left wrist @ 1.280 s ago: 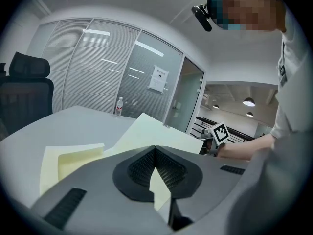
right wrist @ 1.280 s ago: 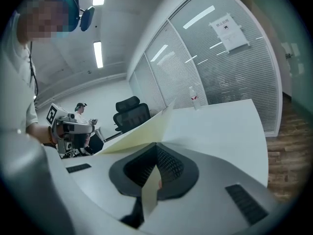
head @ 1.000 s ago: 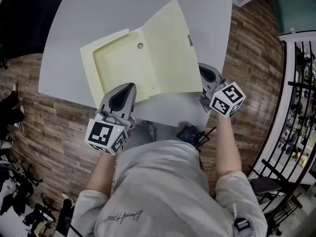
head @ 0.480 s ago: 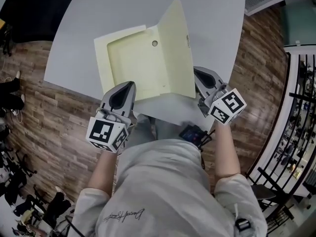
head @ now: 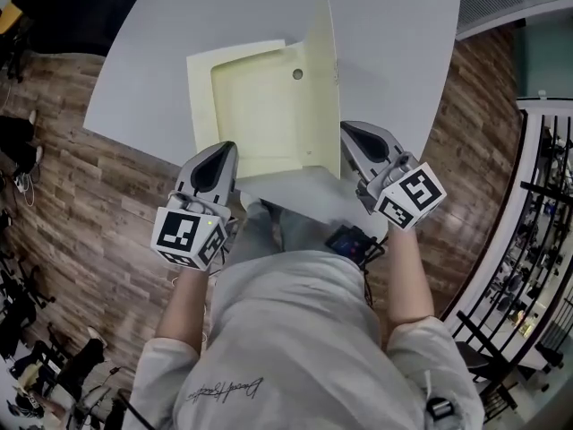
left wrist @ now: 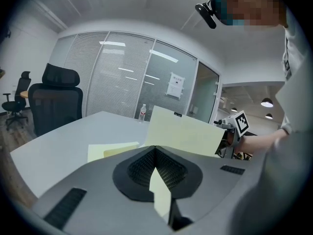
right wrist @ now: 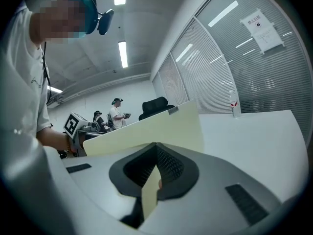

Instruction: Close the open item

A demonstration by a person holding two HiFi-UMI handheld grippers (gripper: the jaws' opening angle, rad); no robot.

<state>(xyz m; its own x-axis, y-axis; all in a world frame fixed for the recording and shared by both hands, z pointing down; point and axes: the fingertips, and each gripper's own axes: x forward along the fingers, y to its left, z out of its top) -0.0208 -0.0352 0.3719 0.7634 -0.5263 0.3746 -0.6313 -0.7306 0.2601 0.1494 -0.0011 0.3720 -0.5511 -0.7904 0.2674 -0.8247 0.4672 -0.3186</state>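
**A:** Where was the folder (head: 260, 115) at that point?

**B:** On the grey table (head: 394, 52), at its near edge, just in front of the person. The base (head: 255, 119) lay flat with its shallow tray facing up. The cover (head: 324, 79) stood about upright on the spine, at the base's right side.

**A:** And the tools?

**B:** Both were clamped on it. The left gripper (head: 222, 150) had its jaws pinched on the near edge of the base, and a pale yellow sliver showed between them in its own view. The right gripper (head: 347, 133) had its jaws pressed together on the near lower corner of the cover, with the sheet edge-on between the pads.

**A:** How would you expect it to handle?

**B:** It looked light and thin, card or plastic sheet, stiff enough to stand but likely to bow. With only one corner of the cover held, I'd expect the far end to lag or twist as it swings. The table looked smooth, so the base could skid if nothing pinned it. That made the left grip useful.

**A:** Where would you hold it?

**B:** Where they were, roughly: on the near edges, clear of the spine so the hinge folds freely. For the cover, I'd go further toward the free edge, for more leverage and less flex.

**A:** How far along?

**B:** About halfway, I'd judge. The cover had yet to come down onto the tray.
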